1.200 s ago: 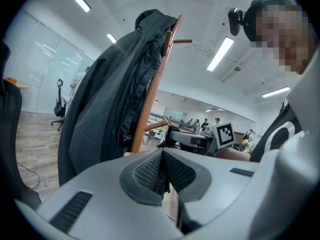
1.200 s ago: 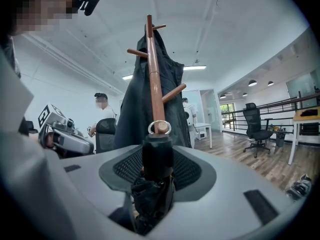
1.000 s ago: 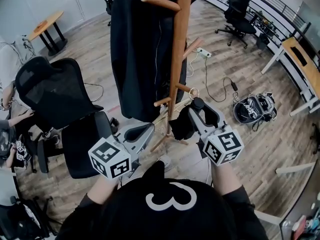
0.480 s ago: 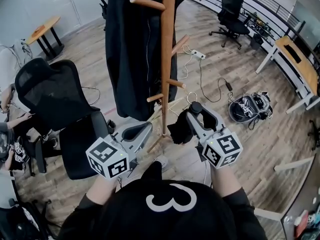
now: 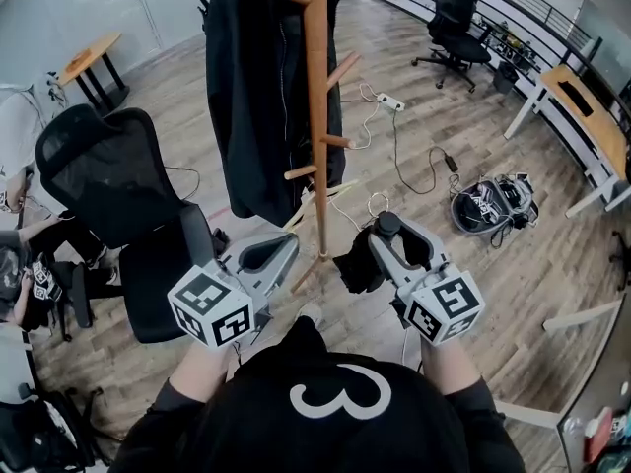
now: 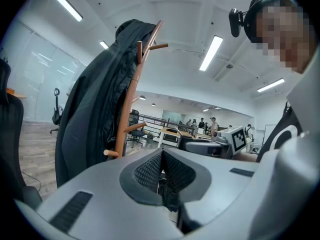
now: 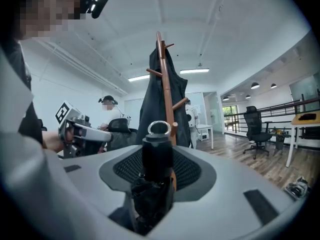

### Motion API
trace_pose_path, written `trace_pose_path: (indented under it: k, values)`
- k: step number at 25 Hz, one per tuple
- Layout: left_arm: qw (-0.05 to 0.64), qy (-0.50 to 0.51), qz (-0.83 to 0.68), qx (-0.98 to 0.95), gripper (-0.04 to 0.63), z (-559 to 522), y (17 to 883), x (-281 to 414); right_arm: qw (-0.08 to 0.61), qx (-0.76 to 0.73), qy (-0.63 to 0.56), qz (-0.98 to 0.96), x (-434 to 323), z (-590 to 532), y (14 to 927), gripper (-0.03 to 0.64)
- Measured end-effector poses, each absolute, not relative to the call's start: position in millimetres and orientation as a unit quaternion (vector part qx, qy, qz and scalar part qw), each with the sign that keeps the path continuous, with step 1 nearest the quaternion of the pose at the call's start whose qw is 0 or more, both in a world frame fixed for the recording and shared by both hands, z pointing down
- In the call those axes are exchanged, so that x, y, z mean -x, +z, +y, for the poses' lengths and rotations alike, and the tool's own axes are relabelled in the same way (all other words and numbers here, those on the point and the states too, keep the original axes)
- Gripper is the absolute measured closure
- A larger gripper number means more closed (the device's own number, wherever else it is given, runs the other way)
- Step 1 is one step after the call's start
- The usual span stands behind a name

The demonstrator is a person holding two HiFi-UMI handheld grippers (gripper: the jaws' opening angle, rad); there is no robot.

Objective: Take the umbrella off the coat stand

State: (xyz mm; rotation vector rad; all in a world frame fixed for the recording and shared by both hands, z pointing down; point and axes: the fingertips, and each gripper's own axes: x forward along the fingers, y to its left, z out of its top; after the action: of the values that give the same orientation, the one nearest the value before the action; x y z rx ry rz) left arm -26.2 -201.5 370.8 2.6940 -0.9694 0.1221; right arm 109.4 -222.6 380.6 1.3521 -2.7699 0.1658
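Note:
The wooden coat stand (image 5: 316, 116) rises at top centre with a black coat (image 5: 256, 87) hung on its left side. The folded black umbrella (image 5: 358, 261) is off the pegs, to the right of the pole's foot. My right gripper (image 5: 386, 233) is shut on its handle. In the right gripper view the umbrella (image 7: 156, 159) stands upright between the pads, its metal ring (image 7: 159, 128) on top and the coat stand (image 7: 166, 89) behind it. My left gripper (image 5: 279, 252) sits left of the pole's foot. Its pads (image 6: 152, 169) meet with nothing between them.
A black mesh office chair (image 5: 108, 195) stands close on my left, with a seated person (image 5: 20, 264) beyond it. A power strip and cables (image 5: 394, 104) and a black pack (image 5: 490, 210) lie on the floor to the right. Desks (image 5: 592, 116) and another chair (image 5: 455, 13) stand further off.
Both grippers have drawn back from the stand. The umbrella in the right gripper has come away from the lower pegs, and the gap to the pole has widened.

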Motion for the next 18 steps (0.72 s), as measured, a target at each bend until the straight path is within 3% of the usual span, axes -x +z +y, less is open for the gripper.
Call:
trace_pose_path:
  k: [18]
  values:
    - [0.154,0.052,-0.295,-0.942,0.584,-135,383,36,0.011,-0.406,0.041,-0.913,-72,-122,362,0.425]
